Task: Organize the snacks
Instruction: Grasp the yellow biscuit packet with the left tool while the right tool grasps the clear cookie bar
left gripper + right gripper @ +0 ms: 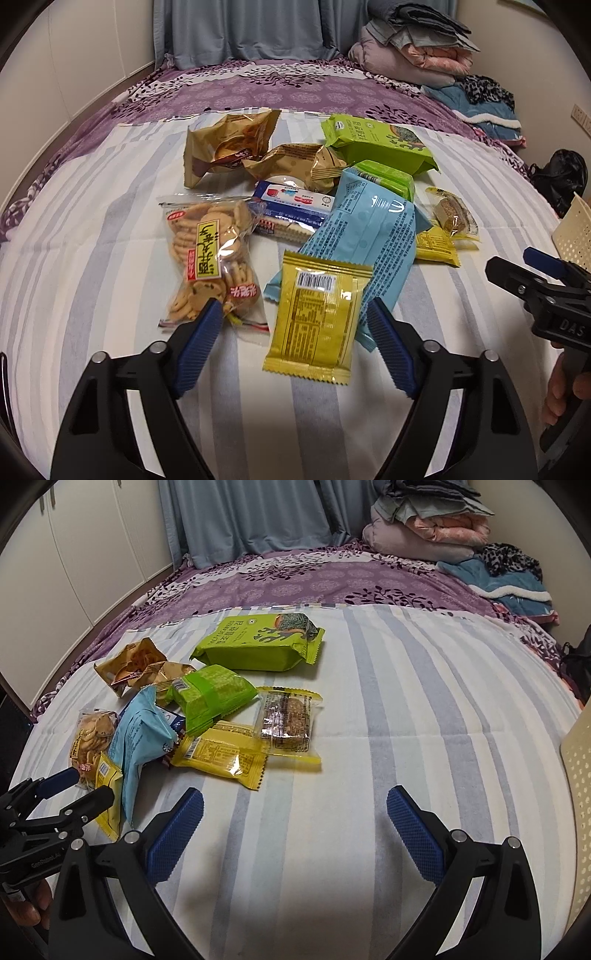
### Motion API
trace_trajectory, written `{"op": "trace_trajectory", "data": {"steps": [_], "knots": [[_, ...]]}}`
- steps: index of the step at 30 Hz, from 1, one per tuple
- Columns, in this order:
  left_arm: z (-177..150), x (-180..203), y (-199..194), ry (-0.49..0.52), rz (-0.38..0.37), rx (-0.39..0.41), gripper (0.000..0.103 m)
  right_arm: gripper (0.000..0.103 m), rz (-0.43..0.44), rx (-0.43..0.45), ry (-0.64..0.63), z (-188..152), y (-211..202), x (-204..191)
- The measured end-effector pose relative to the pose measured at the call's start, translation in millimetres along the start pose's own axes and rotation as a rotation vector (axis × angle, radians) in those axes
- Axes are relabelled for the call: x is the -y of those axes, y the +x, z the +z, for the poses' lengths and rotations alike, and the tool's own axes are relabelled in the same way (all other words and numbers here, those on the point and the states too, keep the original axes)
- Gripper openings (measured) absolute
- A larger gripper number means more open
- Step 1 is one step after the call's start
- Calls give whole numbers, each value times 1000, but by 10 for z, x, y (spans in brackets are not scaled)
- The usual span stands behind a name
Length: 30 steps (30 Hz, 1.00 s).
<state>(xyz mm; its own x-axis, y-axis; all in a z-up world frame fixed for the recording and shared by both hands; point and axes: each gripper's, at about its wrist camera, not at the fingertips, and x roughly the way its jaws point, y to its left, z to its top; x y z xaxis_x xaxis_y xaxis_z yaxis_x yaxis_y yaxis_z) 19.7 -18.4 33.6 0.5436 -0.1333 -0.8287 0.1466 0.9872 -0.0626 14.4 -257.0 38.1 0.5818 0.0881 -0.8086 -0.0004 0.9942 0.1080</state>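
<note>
Left and right wrist views of a heap of snack packets lying on a striped sheet (369, 709) spread over a bed with a purple patterned cover (258, 88). The landmark is the light blue packet (369, 236), which lies at the middle of the heap.

Left gripper (295, 317): its blue-padded fingers (199, 343) stand apart on either side of a yellow packet (319, 314), which lies barcode side up, overlapping the near end of the light blue packet. From the left wrist view the pads appear clear of the wrapper; whether either pad touches it cannot be told.

Right gripper (295, 812): fingers wide apart with nothing between them, over bare sheet to the right of the light blue packet and nearer the camera.

Other packets, placed from the light blue packet as seen in the left wrist view: a clear bag of small biscuits (214, 254) to its left; a blue and white cracker pack (291, 206) at its upper left; two crumpled gold-brown bags (229, 144) beyond it; a large green packet (376, 144) beyond it to the right, with a smaller green packet (388, 177) resting on its far end; a clear-fronted yellow packet holding a brown bar (454, 214) to its right, above another yellow packet (436, 247).

A cream perforated basket (580, 775) stands at the sheet's right edge, well apart from the heap. Folded bedding (417, 48) is stacked at the far end of the bed.
</note>
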Motion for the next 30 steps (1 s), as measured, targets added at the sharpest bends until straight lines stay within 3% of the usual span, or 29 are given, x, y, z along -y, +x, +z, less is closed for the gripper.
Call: {"op": "trace_trajectory", "data": {"steps": [6,7,10,14,19,30], "knots": [[-103,35,69,-12,-27,-33,73,98,17,-12,-4,-12,71,13],[-108,49,107,-7,-26,-42,65,98,19,-13,-6,-13,82,8],[-75,61,160,-3,-23,-33,63,98,22,-12,-9,-4,98,17],[-32,69,192,-1,-46,-35,49,98,24,-6,-1,48,124,51],[-45,78,99,-17,-51,-16,47,97,23,1,8,164,189,102],[60,55,-219,-34,-61,36,47,68,34,-31,-13,518,582,33]]}}
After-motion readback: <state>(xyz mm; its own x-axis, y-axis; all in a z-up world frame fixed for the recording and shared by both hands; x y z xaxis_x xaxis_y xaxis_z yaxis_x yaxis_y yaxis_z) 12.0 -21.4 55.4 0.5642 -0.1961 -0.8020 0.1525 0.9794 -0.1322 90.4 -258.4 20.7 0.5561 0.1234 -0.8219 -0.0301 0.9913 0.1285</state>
